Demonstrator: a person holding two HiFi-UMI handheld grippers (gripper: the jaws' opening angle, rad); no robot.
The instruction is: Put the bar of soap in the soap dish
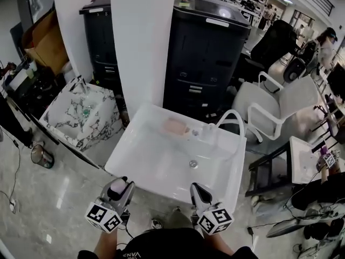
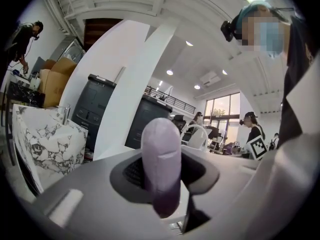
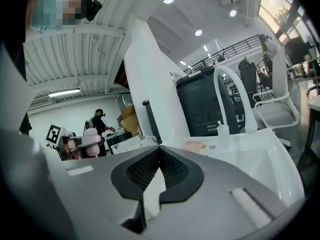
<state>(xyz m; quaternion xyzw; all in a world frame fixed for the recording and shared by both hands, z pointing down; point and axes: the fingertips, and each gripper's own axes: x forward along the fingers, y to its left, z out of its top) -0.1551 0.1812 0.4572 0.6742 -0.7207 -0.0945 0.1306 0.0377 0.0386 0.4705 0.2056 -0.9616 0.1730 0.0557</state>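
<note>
Far left, a marble-veined sink point(image 1: 81, 115) stood on the glossy floor point(image 1: 54, 198). The left gripper point(image 1: 119, 188) clamped the lilac bar of soap point(image 2: 161, 164) upright, just short of the white basin point(image 1: 161, 169). The pink soap dish point(image 1: 175, 126) lay on its back ledge, with a black cabinet point(image 1: 207, 53) behind. The right gripper point(image 1: 197, 190) was pinched shut, empty. A white chair point(image 1: 280, 107) stood on the right.
</note>
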